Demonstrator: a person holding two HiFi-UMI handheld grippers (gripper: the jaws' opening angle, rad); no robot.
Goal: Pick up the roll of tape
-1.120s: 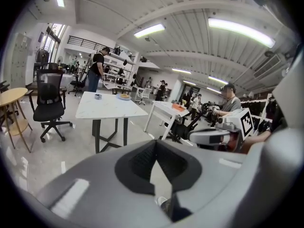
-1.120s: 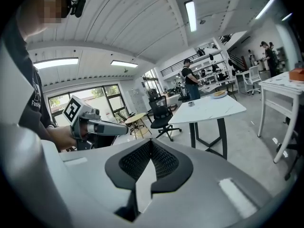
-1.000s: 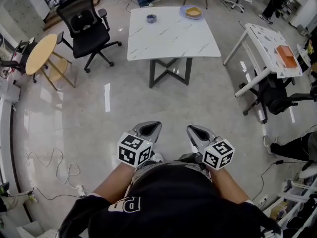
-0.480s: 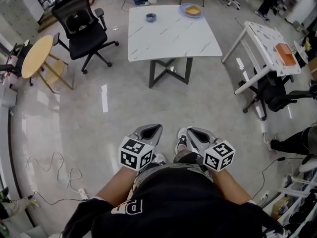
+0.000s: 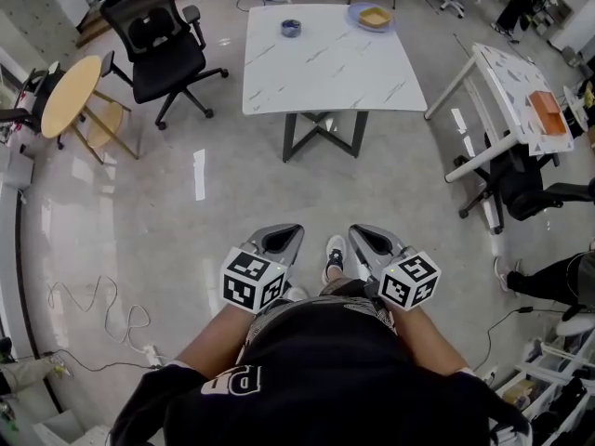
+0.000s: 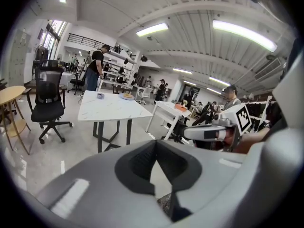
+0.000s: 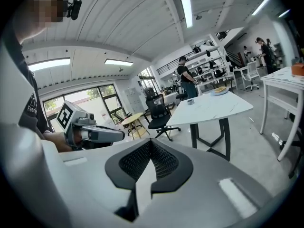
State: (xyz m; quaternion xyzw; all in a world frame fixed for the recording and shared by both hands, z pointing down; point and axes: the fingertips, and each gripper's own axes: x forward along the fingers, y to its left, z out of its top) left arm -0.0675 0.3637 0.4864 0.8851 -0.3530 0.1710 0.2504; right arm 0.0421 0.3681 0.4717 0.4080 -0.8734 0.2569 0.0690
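1. I held the left gripper (image 5: pixel 282 240) and the right gripper (image 5: pixel 367 239) low and close to my body, side by side above the floor.
2. Each gripper's own view showed its jaws pressed together with nothing between them.
3. The roll of tape (image 5: pixel 291 28) lay well apart from both grippers, near the far left corner of the white table (image 5: pixel 325 68).
4. A plate (image 5: pixel 375 17) sat at the table's far right corner.
5. A black office chair (image 5: pixel 160 46) stood left of the table, and a round wooden table (image 5: pixel 67 96) stood beyond it.
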